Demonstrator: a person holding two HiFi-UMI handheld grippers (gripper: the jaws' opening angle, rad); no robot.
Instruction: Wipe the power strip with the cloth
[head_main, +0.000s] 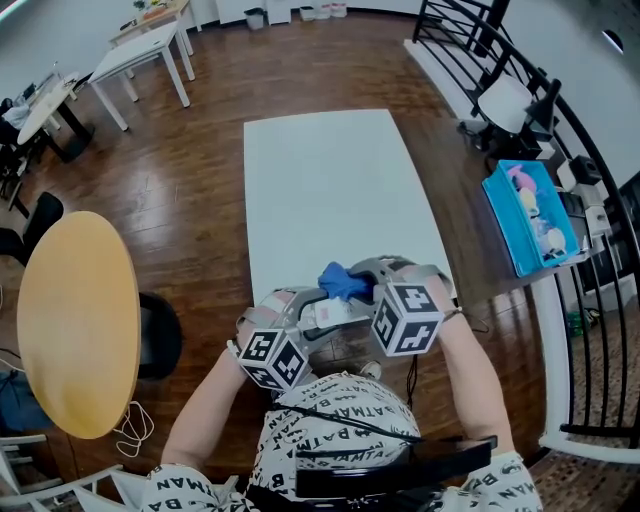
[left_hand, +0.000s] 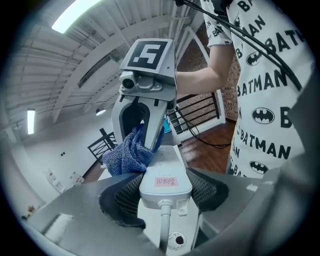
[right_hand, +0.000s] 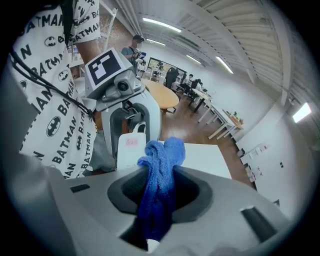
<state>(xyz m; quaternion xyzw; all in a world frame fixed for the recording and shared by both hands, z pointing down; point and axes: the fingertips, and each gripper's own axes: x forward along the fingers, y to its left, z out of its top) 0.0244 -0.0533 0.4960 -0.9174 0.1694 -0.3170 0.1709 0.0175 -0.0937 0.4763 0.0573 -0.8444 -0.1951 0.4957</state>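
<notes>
The white power strip (left_hand: 165, 175) with a pink label is clamped between the jaws of my left gripper (left_hand: 165, 192), held above the near edge of the white table (head_main: 330, 190); its cable runs back out of the jaws. My right gripper (right_hand: 159, 187) is shut on a bunched blue cloth (right_hand: 160, 170). In the head view the blue cloth (head_main: 343, 281) rests against the far end of the power strip (head_main: 333, 312), between my left gripper (head_main: 300, 320) and my right gripper (head_main: 368, 290). The left gripper view shows the blue cloth (left_hand: 131, 152) pressed on the strip's top left side.
A round wooden table (head_main: 78, 320) and a black stool stand at the left. A blue bin (head_main: 528, 215) of items sits by the black railing at the right. White desks stand at the back left. People sit at tables far off in the right gripper view.
</notes>
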